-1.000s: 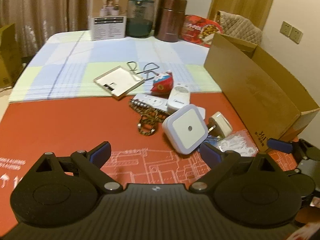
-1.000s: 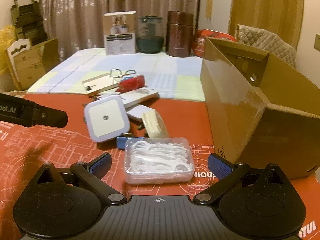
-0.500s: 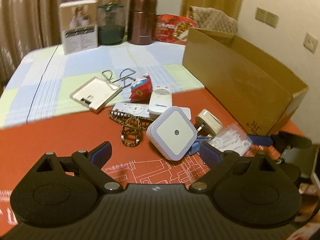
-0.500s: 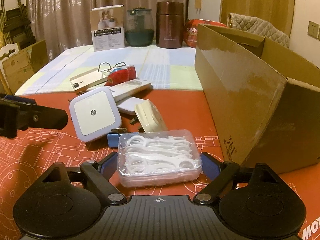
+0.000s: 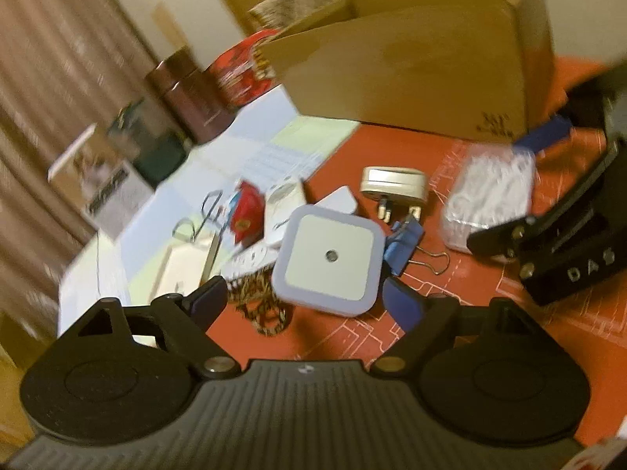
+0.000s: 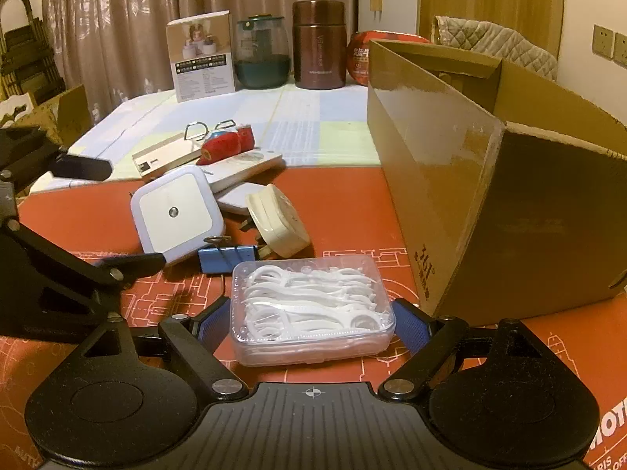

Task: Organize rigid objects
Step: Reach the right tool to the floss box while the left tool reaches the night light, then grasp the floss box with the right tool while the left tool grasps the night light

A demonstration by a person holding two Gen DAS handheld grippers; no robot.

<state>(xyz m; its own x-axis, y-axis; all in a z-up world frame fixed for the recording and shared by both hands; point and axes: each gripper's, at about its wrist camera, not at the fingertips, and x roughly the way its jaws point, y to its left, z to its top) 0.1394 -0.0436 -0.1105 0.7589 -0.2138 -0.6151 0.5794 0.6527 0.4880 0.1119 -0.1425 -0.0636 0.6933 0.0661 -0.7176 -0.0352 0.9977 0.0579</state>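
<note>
A clear plastic box of white floss picks (image 6: pixel 311 309) lies on the red mat between the blue pads of my right gripper (image 6: pixel 309 323), which is open around it; the pads stand close to its sides. The box also shows in the left wrist view (image 5: pixel 490 203). My left gripper (image 5: pixel 305 299) is open and empty, its tips just short of a square white night light (image 5: pixel 331 260), seen also in the right wrist view (image 6: pixel 176 211). A cream plug adapter (image 6: pixel 278 225) and a blue binder clip (image 6: pixel 225 258) lie beside them.
A large open cardboard box (image 6: pixel 509 180) stands on the right. A pile of small items sits behind: a red object (image 6: pixel 221 147), a flat white box (image 6: pixel 164 158), a remote. A brown canister (image 6: pixel 319 45), a glass jar (image 6: pixel 262 53) and a carton (image 6: pixel 202 56) stand at the back.
My right gripper has moved forward so the floss box now sits between its pads. My left gripper has tilted and moved closer to the night light.
</note>
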